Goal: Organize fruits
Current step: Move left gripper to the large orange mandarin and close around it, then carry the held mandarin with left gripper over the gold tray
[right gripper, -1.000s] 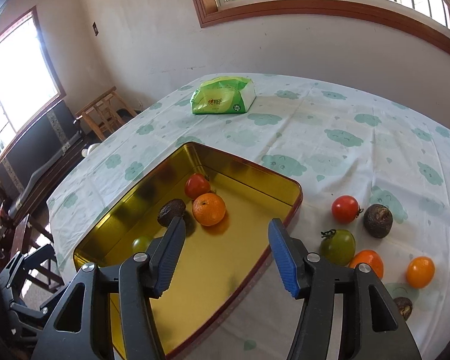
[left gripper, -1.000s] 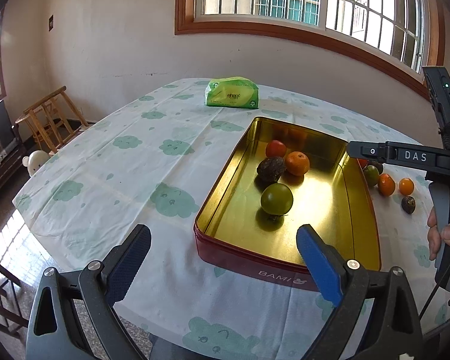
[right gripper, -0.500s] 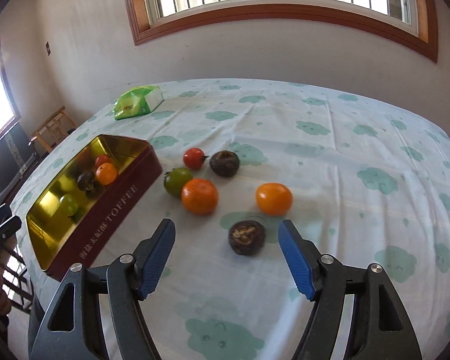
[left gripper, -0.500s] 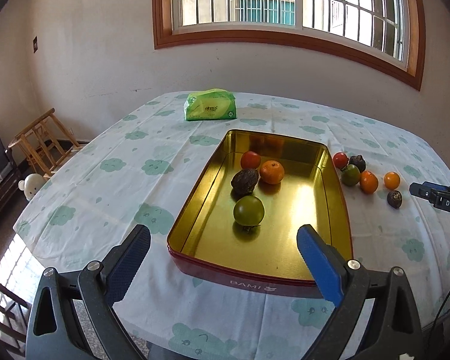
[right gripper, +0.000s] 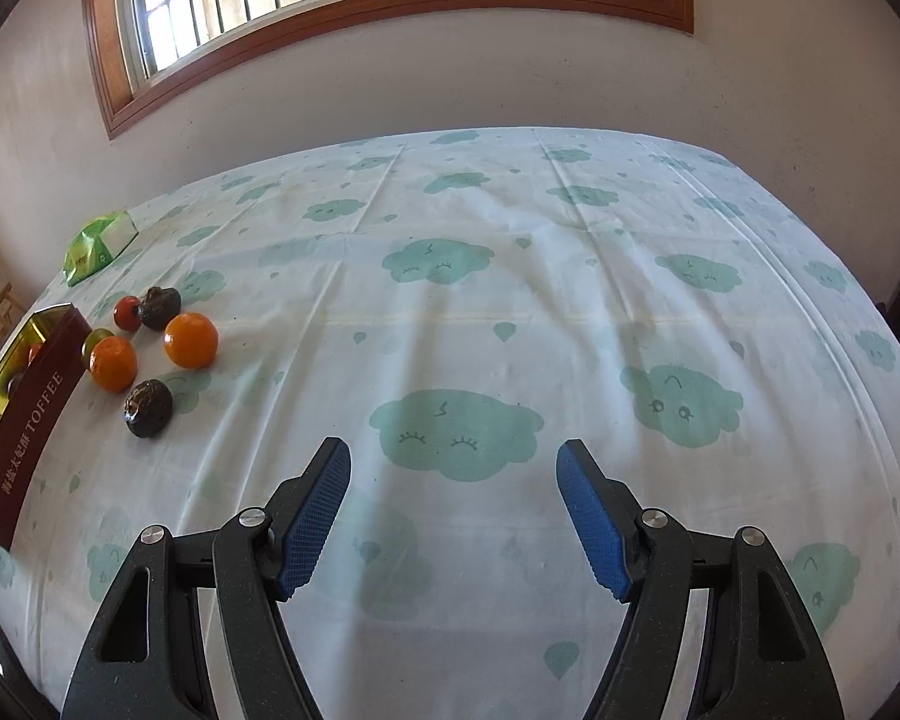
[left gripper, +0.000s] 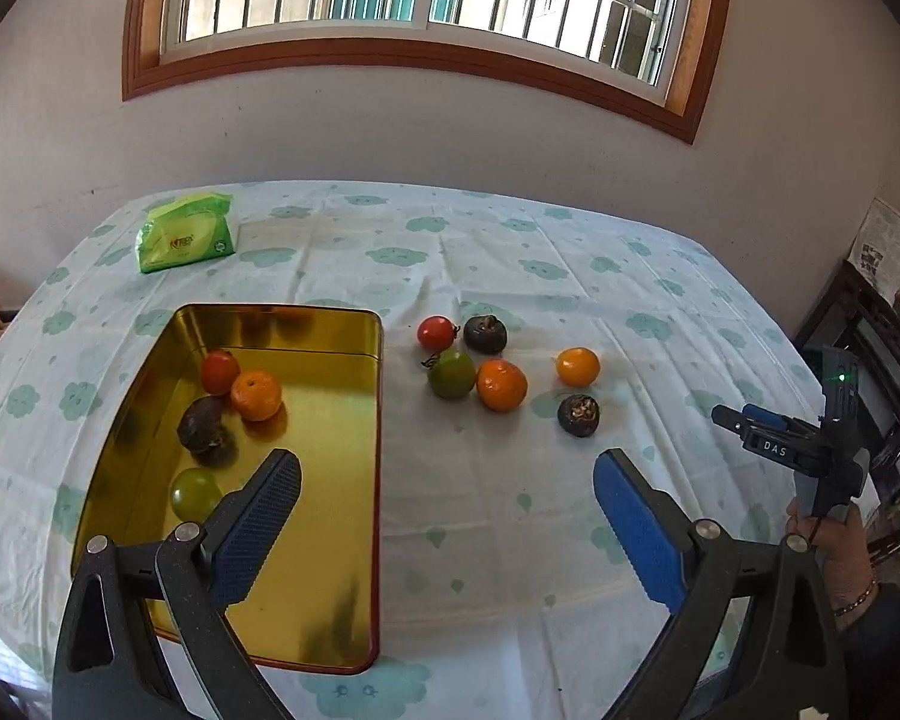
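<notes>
A gold tin tray (left gripper: 336, 480) lies on the table at the left. It holds a red tomato (left gripper: 219, 371), an orange (left gripper: 256, 395), a dark fruit (left gripper: 204, 423) and a green fruit (left gripper: 194, 491). Several loose fruits lie on the cloth right of it: a red tomato (left gripper: 436, 331), a dark fruit (left gripper: 485, 333), a green tomato (left gripper: 451, 373), an orange (left gripper: 501, 384), a small orange (left gripper: 577, 366) and a dark fruit (left gripper: 578, 414). My left gripper (left gripper: 447, 504) is open and empty above the tray's right rim. My right gripper (right gripper: 453, 504) is open and empty over bare cloth, right of the fruits (right gripper: 191, 339).
A green tissue pack (left gripper: 186, 239) lies at the table's far left. The tray's red side wall (right gripper: 27, 426) shows at the left of the right wrist view. A dark cabinet (left gripper: 870, 330) stands off the table's right edge. A wall with a window is behind the table.
My left gripper has swung right, so the tray now sits at the left and the loose fruits in the middle. My right gripper has swung right, away from the fruits, over bare cloth.
</notes>
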Tool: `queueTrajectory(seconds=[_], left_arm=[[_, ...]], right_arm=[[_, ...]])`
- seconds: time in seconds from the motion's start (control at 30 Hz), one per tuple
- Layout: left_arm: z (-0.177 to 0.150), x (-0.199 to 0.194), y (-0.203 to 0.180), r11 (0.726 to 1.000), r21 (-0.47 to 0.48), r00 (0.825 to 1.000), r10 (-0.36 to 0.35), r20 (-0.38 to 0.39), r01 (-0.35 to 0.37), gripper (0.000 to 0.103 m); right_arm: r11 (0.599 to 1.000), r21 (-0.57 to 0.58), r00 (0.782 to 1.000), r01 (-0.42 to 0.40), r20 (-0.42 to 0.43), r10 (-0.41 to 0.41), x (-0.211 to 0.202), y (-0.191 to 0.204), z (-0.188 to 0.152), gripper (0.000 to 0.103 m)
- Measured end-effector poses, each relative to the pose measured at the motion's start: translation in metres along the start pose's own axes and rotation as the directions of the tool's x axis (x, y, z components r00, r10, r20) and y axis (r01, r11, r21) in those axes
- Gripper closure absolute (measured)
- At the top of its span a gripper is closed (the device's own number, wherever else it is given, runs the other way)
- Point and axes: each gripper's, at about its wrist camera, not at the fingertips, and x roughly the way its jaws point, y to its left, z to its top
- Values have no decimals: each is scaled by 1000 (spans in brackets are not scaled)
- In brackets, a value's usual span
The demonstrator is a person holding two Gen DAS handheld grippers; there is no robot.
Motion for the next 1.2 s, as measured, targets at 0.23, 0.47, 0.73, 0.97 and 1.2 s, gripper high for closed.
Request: queueTrajectory(seconds=[0.23,0.47,0.73,0.97,1.2], left_arm=[[25,67,-23,985,-170,994,-33,-101,16,15],[30,120,-37,979,-181,984,66,-168,-97,23],[33,150,-35,965,-210,974,113,-195,-154,24],[28,172,-39,963,-184,963,153,-221,-195,68],[5,148,-42,975,-168,970,109,-216,-147,69]], right_arm=[[996,41,996,-81,42,79,-8,-6,-1,23],[987,59,987,-146,81,141,-14,-8,-1,18],[980,54,977,-190,110,183,-18,-7,-2,15],[978,53,974,-201,121,194,-18,-6,-2,14],[980,62,977,-188,114,180,-16,-6,-1,13]])
